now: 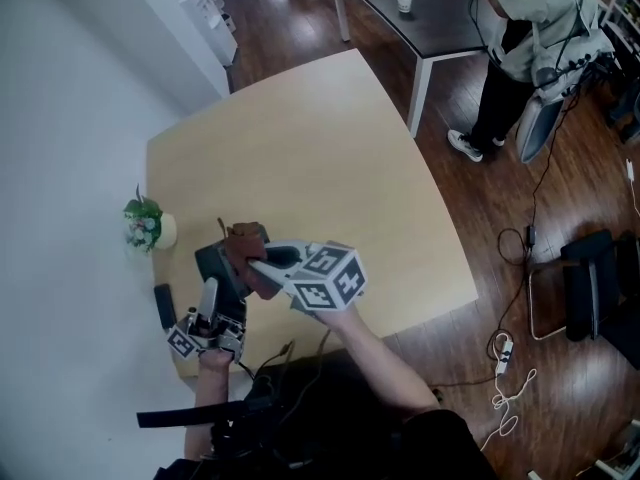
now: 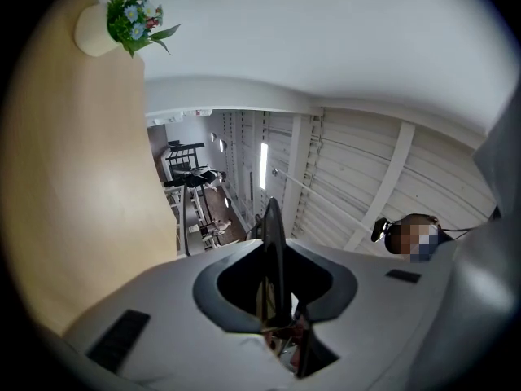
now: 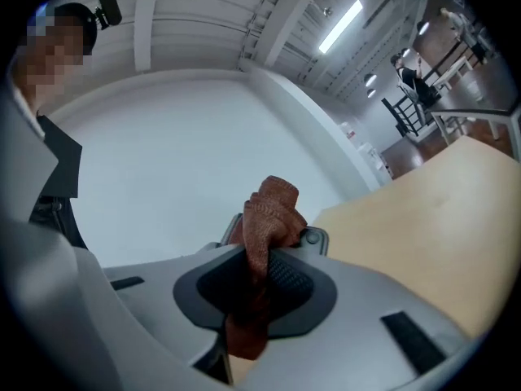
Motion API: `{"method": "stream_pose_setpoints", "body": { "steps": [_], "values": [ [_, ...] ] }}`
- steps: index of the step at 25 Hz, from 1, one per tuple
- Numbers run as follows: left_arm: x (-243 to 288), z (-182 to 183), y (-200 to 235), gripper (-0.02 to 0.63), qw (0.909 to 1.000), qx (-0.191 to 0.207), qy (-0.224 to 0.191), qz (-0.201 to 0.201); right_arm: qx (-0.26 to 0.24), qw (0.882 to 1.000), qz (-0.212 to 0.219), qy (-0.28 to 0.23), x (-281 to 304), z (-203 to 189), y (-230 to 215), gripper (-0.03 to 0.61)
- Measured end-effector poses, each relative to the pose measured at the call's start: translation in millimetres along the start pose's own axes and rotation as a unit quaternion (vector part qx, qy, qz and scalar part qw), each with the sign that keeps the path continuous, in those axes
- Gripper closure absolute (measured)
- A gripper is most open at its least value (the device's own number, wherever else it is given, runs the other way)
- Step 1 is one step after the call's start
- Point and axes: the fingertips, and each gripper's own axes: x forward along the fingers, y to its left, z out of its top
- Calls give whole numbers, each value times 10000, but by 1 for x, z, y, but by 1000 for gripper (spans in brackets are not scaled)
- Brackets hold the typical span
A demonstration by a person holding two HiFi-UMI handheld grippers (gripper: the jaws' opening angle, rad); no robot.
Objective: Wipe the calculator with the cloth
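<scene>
The dark calculator [image 1: 218,266] is held up over the table's near left corner, tilted. My left gripper [image 1: 213,292] grips its lower edge from below. In the left gripper view the calculator [image 2: 272,243] shows edge-on as a thin dark slab between the shut jaws of that gripper [image 2: 278,320]. A reddish-brown cloth [image 1: 244,240] is bunched against the calculator's upper right side. My right gripper [image 1: 260,263] comes in from the right and is shut on it. In the right gripper view the cloth [image 3: 270,210] sticks up out of the right gripper [image 3: 259,296].
A small pot of flowers [image 1: 146,225] stands at the light wooden table's [image 1: 330,158] left edge. A flat black object [image 1: 163,305] lies near the left front corner. A person [image 1: 530,38] stands by a dark table [image 1: 440,18] at the back right. Cables lie on the floor.
</scene>
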Motion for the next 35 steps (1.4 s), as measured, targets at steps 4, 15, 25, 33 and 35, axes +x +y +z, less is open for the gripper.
{"method": "stream_pose_setpoints", "body": {
  "steps": [4,15,25,33,35],
  "values": [
    [-6,5,-4,538,9999,-76,-91,-49,87,9991,-409,31,-10,-6,-37,511],
    [-20,32,8,552,9965,-270,-789,12,436,9958,-793,-156,-54,-15,-47,514],
    [-5,33,2,548,9913,-521,-1196,-156,-148,9995,280,2,11,-19,46,512],
    [-12,35,-2,545,9907,-541,-1225,-229,317,9939,-1057,3,-38,-46,-47,512],
    [-13,35,-1,552,9903,-562,-1251,-243,435,9899,-1350,-18,-57,-49,-64,514]
  ]
}}
